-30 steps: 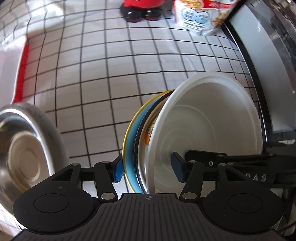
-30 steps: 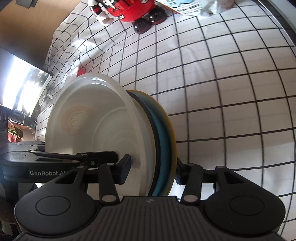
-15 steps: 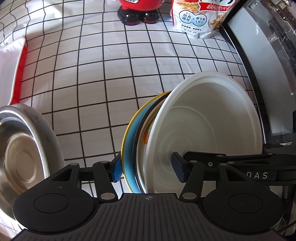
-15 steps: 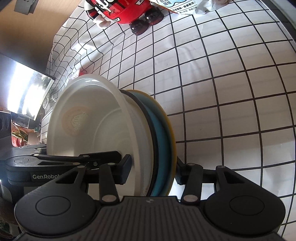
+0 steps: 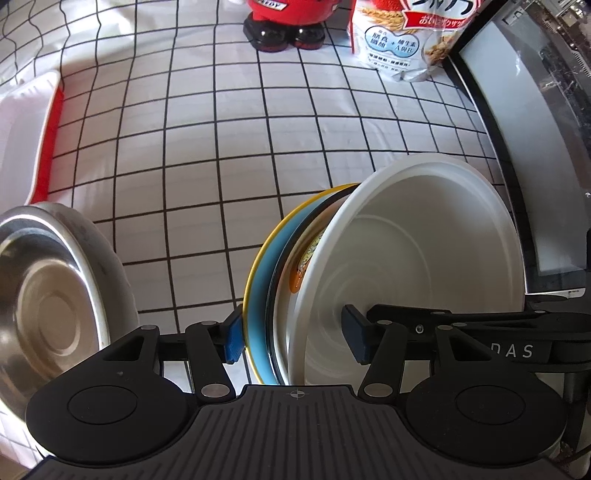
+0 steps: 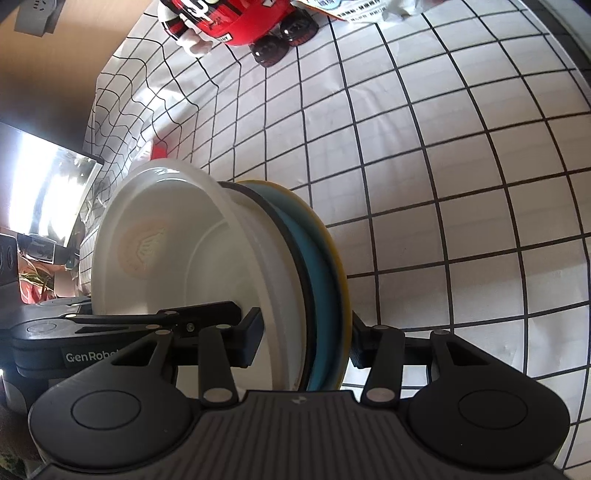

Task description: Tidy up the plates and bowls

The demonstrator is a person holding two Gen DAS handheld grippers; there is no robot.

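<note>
both grippers' fingers, left gripper (image 5: pixel 291 338) and right gripper (image 6: pixel 304 339), clamp opposite rims of the nested stack, white plastic bowl (image 5: pixel 413 266) over blue yellow-rimmed plate (image 5: pixel 258 291), above the checked tabletop (image 5: pixel 240 147); best kept level with even pressure.

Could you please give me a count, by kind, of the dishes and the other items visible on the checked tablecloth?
Stacked dishes held on edge: 3 (white bowl, black-rimmed dish, blue plate with yellow rim)
Steel bowls: 1
Red-and-white trays: 1
Red figures: 1
Cereal bags: 1
Total: 7
</note>
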